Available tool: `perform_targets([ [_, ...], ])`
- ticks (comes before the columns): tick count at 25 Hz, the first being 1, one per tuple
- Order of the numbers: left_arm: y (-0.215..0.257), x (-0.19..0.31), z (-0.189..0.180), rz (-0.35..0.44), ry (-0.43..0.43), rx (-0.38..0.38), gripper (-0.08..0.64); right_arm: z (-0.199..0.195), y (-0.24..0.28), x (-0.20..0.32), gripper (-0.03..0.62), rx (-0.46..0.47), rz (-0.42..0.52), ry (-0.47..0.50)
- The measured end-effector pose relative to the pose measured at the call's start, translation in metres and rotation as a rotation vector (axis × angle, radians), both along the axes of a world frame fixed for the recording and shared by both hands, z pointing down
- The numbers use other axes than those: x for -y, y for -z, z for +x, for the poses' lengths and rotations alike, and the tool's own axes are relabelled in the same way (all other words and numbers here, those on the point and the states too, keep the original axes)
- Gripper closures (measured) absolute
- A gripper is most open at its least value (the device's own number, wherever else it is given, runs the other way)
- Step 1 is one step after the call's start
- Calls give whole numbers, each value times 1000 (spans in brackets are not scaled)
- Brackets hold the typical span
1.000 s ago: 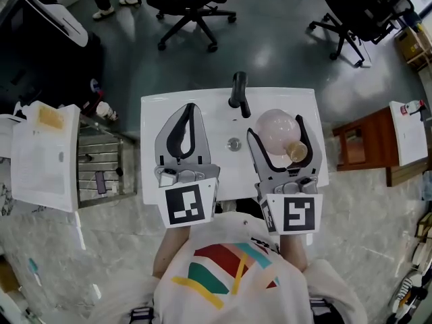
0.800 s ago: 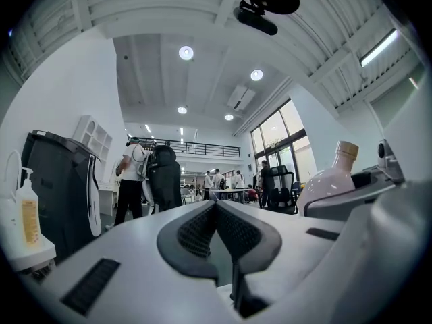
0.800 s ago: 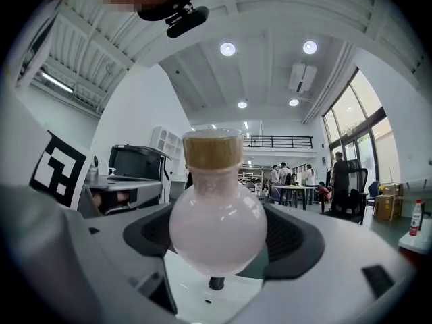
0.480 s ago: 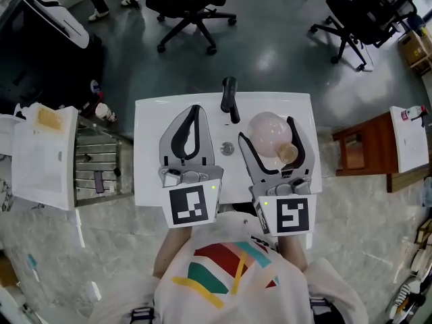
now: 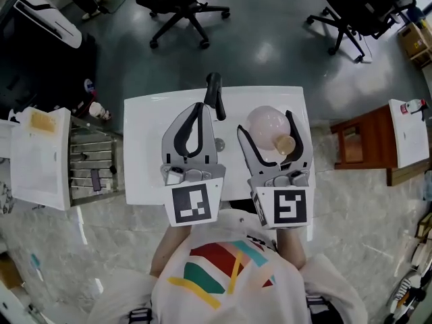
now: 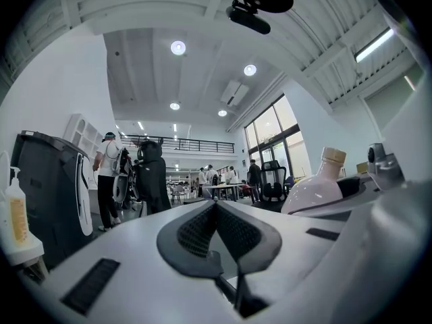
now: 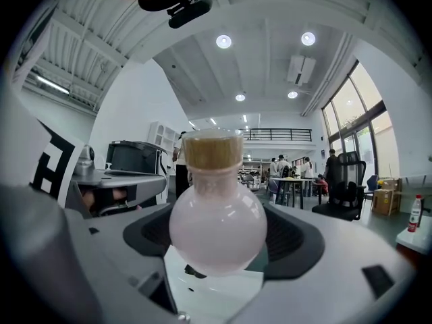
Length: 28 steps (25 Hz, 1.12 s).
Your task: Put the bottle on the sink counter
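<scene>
A round pink bottle (image 5: 265, 122) with a tan cork cap hangs over the right part of the white sink counter (image 5: 145, 155). My right gripper (image 5: 265, 121) is shut on it, one jaw on each side of its belly. In the right gripper view the bottle (image 7: 217, 225) stands upright between the dark pads (image 7: 300, 238), cap upward. My left gripper (image 5: 197, 106) is shut and holds nothing; it hovers just left of the black faucet (image 5: 214, 90). The left gripper view shows its jaws (image 6: 216, 204) meeting at the tip, with the bottle (image 6: 317, 189) off to the right.
Black office chairs (image 5: 177, 5) stand on the grey floor beyond the counter. A brown wooden table (image 5: 358, 147) is close on the right. On the left are a metal rack (image 5: 94, 171) and a white surface with papers (image 5: 37, 157). People stand far off in the hall.
The counter and faucet have slid left in the head view. Both grippers now sit a little further right over the counter. The bottle has moved with the right gripper.
</scene>
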<state>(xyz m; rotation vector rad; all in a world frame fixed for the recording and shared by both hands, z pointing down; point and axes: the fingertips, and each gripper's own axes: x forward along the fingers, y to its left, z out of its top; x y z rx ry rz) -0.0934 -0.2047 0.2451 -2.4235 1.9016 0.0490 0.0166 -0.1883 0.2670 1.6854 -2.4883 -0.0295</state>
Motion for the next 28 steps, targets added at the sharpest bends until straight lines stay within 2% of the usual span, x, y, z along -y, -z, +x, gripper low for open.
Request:
perform_targets([
  [17, -33, 30, 52, -97, -13, 19, 541, 94, -53, 61, 206, -54, -102, -115],
  [24, -42, 42, 59, -118, -1, 43, 541, 116, -97, 88, 206, -43, -179, -91],
  [28, -49, 48, 59, -135, 8, 56, 541, 128, -123, 102, 206, -74, -226, -96],
])
